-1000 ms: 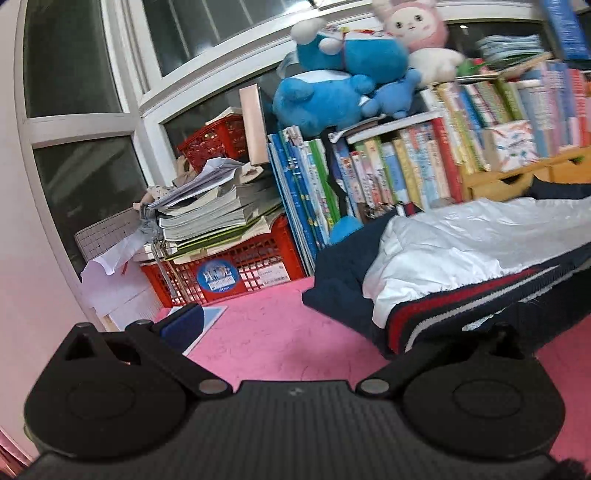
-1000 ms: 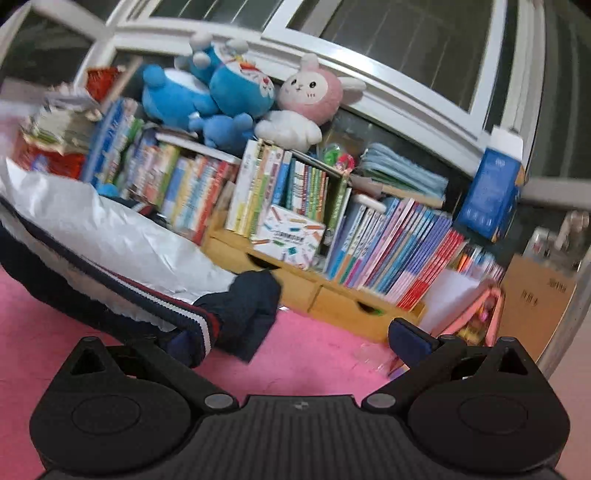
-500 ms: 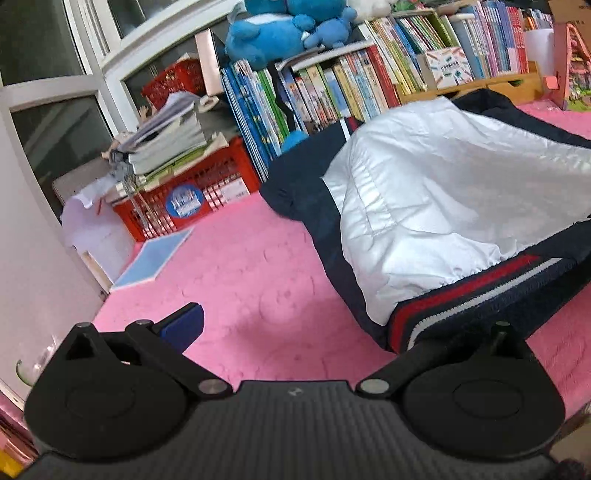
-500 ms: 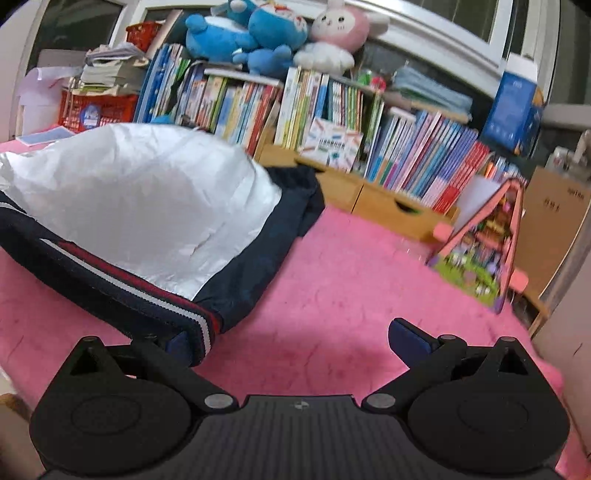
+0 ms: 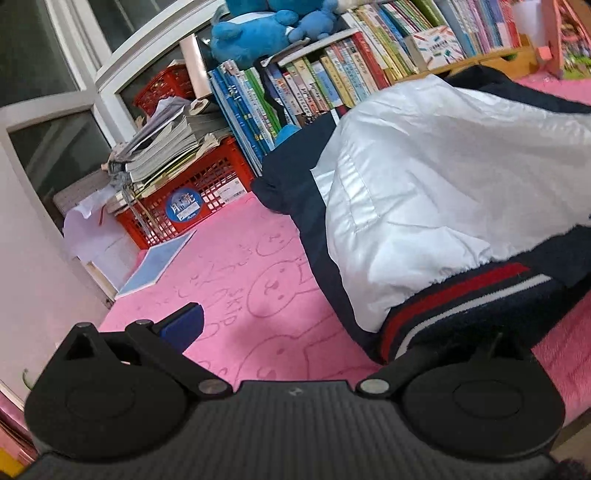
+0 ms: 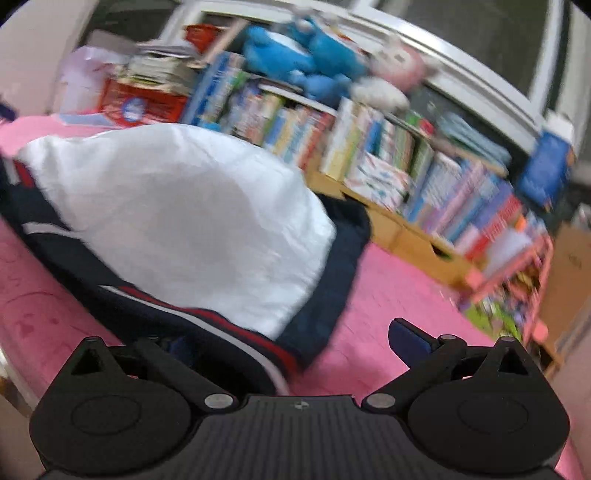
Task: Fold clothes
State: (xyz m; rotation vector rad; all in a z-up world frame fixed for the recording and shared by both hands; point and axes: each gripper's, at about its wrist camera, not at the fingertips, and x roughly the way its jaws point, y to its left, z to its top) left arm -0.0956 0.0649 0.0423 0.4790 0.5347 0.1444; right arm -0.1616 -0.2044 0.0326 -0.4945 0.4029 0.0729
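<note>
A navy jacket (image 5: 443,177) lies on the pink mat (image 5: 258,266) with its white lining facing up and a red-and-white striped hem toward me. My left gripper (image 5: 295,325) is open at the hem's left corner. Its left blue pad (image 5: 184,321) is over bare mat, and its right finger is hidden under the hem. In the blurred right wrist view the jacket (image 6: 177,206) fills the left. My right gripper (image 6: 291,339) is open at the hem's right corner, left finger under the cloth, right pad (image 6: 402,334) over the mat (image 6: 388,288).
Behind the jacket runs a row of books (image 5: 332,70) with blue plush toys (image 5: 258,33) on top. A red crate (image 5: 192,195) stacked with papers and a blue notebook (image 5: 159,262) sit at the left. A pink toy house (image 6: 517,280) and cardboard box (image 6: 569,266) stand at the right.
The jacket, held up off the mat a second ago, now lies spread on it. Both cameras have tipped downward, and the right gripper is moving, which blurs its view.
</note>
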